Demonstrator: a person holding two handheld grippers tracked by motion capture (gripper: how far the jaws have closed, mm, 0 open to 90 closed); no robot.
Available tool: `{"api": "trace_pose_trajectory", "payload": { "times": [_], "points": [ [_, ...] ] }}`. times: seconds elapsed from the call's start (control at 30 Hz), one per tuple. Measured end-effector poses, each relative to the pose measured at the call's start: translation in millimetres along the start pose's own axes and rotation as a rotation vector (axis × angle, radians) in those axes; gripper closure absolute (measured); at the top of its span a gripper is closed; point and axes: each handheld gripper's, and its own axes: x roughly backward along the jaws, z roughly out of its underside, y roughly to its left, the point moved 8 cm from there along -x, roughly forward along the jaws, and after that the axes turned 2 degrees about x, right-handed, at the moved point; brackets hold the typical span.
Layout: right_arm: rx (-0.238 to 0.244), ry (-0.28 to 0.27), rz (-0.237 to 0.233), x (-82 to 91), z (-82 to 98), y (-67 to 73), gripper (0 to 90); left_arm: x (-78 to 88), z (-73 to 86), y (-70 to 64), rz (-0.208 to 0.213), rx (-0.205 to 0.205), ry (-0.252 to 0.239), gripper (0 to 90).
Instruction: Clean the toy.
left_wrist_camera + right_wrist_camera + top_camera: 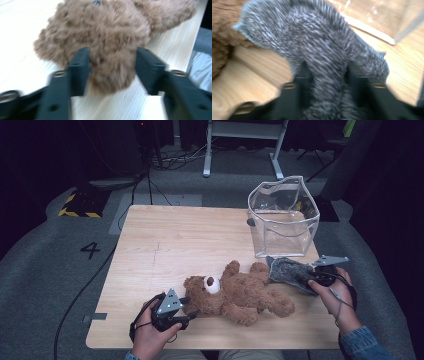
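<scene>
1. Left gripper point(183, 309), near edge of the tabletop point(165, 245). In its own view our jaws stand fairly wide, one on each side of a rounded tuft of brown fur; the left one lies against the pile, the right one shows a sliver of wood between itself and the fur. We log this as straddling, not clamping.

2. Right gripper point(311, 279), right side of the tabletop. In the right gripper view a fold of grey knitted cloth point(322, 62) runs down between our jaws. The picture is smeared, so we cannot tell whether they press on it or merely flank it.

3. Teddy bear point(240, 292), brown plush, lying on its back across the near middle of the tabletop, head toward our left gripper, legs toward the right. One white muzzle patch faces up.

4. Grey knitted cloth, lying just right of the bear's upper paw, touching or nearly touching it, and in front of the clear bag.

5. Clear plastic bag point(284, 220), soft-walled, standing open at the far right of the tabletop, well apart from the bear's head. Contents: we see none.

6. Status. The work in hand appears to be packing bear and cloth into the bag. By our reading nothing is stowed yet; both items rest on the wood. Left to do: secure a firm grip on each, lift, and carry to the bag's mouth.
</scene>
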Motion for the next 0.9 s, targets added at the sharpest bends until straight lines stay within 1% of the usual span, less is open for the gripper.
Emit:
{"api": "trace_pose_trajectory", "payload": {
  "times": [0.03,0.07,0.1,0.13,0.17,0.2,0.23,0.27,0.3,0.33,0.37,0.4,0.43,0.47,0.5,0.57,0.6,0.67,0.7,0.77,0.8,0.83,0.87,0.9],
  "points": [
    [0.005,-0.032,0.013,7.4,1.7,-0.7,39.2,3.4,2.5,0.0,-0.007,-0.001,0.008,39.4],
    [0.009,-0.066,0.029,15.9,3.0,-0.6,34.6,6.3,4.7,-0.4,-0.014,-0.002,0.007,36.6],
    [0.010,-0.099,0.037,25.1,4.2,0.7,32.4,8.7,6.7,-1.5,-0.020,0.005,0.004,34.8],
    [0.014,-0.125,0.042,35.0,5.9,3.2,30.2,11.5,9.2,-2.3,-0.027,0.002,0.015,33.8],
    [0.028,-0.151,0.051,44.5,7.1,6.1,28.1,12.6,10.9,-4.7,-0.027,0.001,0.012,33.3],
    [0.040,-0.175,0.048,55.2,8.9,11.8,27.0,13.1,12.1,-6.6,-0.027,0.001,0.013,32.5],
    [0.054,-0.204,0.016,68.4,11.8,23.6,26.8,12.4,15.5,-11.3,-0.031,-0.008,0.020,31.7],
    [0.054,-0.204,0.016,68.4,11.8,23.6,26.8,12.4,15.5,-11.3,-0.031,-0.008,0.020,31.3],
    [0.065,-0.229,-0.022,74.1,13.0,33.2,26.7,11.2,17.7,-14.0,-0.029,-0.011,0.027,31.3],
    [0.073,-0.237,-0.067,78.0,15.8,43.7,26.3,9.6,20.0,-16.1,-0.028,-0.018,0.035,30.7],
    [0.103,-0.230,-0.128,80.4,23.4,63.0,25.9,7.8,22.1,-16.7,-0.034,-0.025,0.042,30.1],
    [0.119,-0.226,-0.154,79.1,27.3,71.9,25.7,5.2,24.7,-17.5,-0.030,-0.025,0.053,29.7],
    [0.119,-0.226,-0.154,79.1,27.3,71.9,25.7,2.7,27.0,-15.9,-0.039,-0.035,0.066,29.7],
    [0.121,-0.211,-0.181,76.7,31.9,81.0,25.0,-0.4,29.1,-15.2,-0.037,-0.034,0.077,29.1],
    [0.133,-0.199,-0.190,72.9,36.2,87.6,24.0,-3.1,29.6,-12.7,-0.047,-0.041,0.080,28.8],
    [0.155,-0.185,-0.201,65.2,41.7,100.2,23.1,-6.2,26.8,-11.0,-0.055,-0.039,0.062,29.0],
    [0.173,-0.188,-0.217,61.3,42.2,105.8,23.3,-7.7,24.5,-10.7,-0.053,-0.040,0.053,29.5],
    [0.177,-0.188,-0.241,53.5,40.7,113.5,23.7,-10.6,17.3,-8.6,-0.063,-0.049,0.025,32.6],
    [0.178,-0.188,-0.243,49.1,38.7,114.7,25.6,-12.5,14.4,-7.9,-0.064,-0.054,0.024,36.1],
    [0.182,-0.200,-0.253,42.9,33.0,117.4,39.6,-14.8,10.5,-5.2,-0.083,-0.067,0.033,46.6],
    [0.201,-0.201,-0.277,41.5,29.8,120.5,48.2,-14.4,9.4,-3.9,-0.086,-0.075,0.033,56.4],
    [0.208,-0.203,-0.280,40.7,27.7,122.4,50.8,-13.6,8.4,-3.8,-0.082,-0.072,0.032,60.6],
    [0.232,-0.202,-0.275,40.8,25.9,123.8,59.8,-12.4,7.4,-3.8,-0.089,-0.076,0.031,68.2],
    [0.245,-0.205,-0.274,43.0,23.9,125.1,63.3,-10.5,6.3,-4.2,-0.093,-0.092,0.034,72.1]
  ]
}}
